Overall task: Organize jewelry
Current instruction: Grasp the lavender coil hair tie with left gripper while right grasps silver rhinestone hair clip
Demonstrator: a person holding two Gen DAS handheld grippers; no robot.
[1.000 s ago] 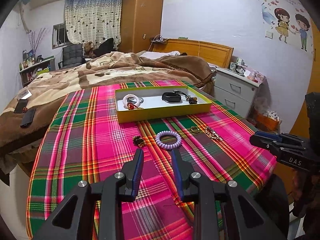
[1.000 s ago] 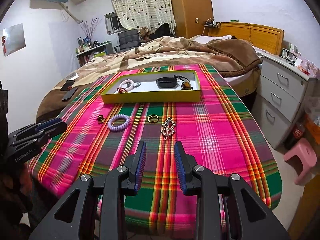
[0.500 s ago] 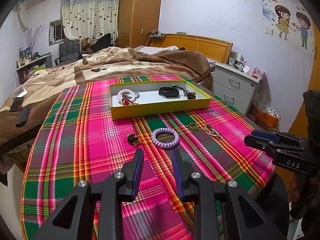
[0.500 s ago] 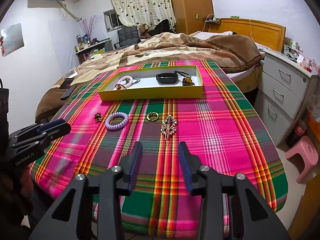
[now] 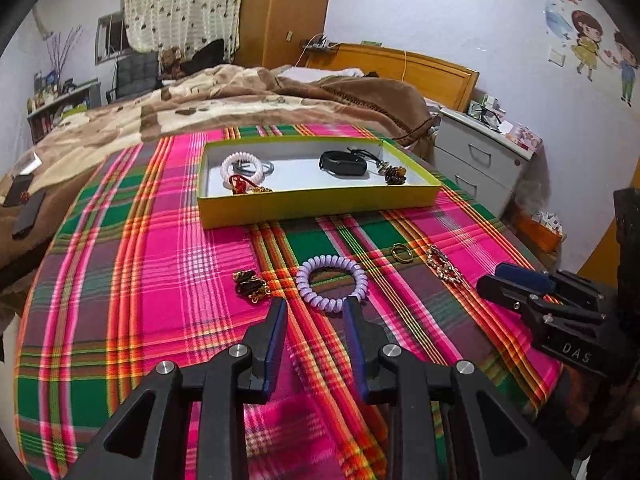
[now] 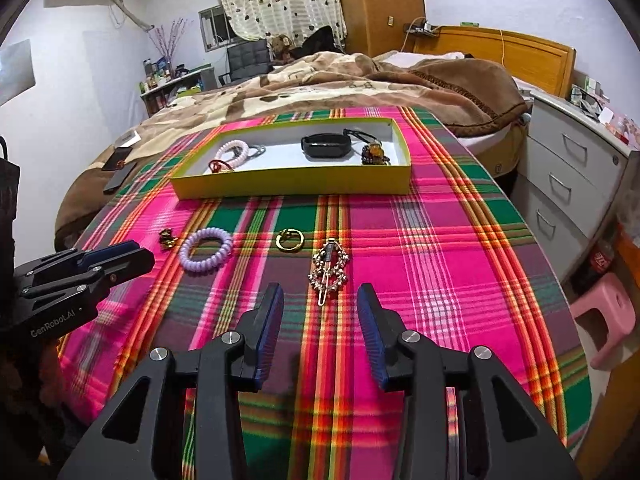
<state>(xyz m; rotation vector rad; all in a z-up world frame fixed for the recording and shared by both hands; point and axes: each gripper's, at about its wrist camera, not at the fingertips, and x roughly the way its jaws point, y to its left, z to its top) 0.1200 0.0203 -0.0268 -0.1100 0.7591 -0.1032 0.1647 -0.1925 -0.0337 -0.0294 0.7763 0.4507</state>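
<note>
A yellow tray (image 5: pixel 320 202) (image 6: pixel 292 189) on the plaid cloth holds a white coil band, a black band and a beaded charm. Loose on the cloth lie a purple coil hair tie (image 5: pixel 331 282) (image 6: pixel 206 249), a small gold-and-black piece (image 5: pixel 250 284) (image 6: pixel 167 238), a gold ring (image 5: pixel 401 253) (image 6: pixel 289 239) and a jewelled hair clip (image 5: pixel 442 266) (image 6: pixel 329 272). My left gripper (image 5: pixel 316 304) is open and empty, just short of the purple tie. My right gripper (image 6: pixel 320 290) is open and empty, its tips either side of the clip's near end.
The plaid table (image 6: pixel 460 248) drops off at the front and right. A bed with a brown blanket (image 6: pixel 360 80) lies behind it. A grey drawer chest (image 6: pixel 568 168) and a pink stool (image 6: pixel 604 320) stand at the right.
Both grippers moved forward toward the loose jewelry. The right gripper's jaws opened wider and now flank the hair clip's near end. The left jaws opened slightly.
</note>
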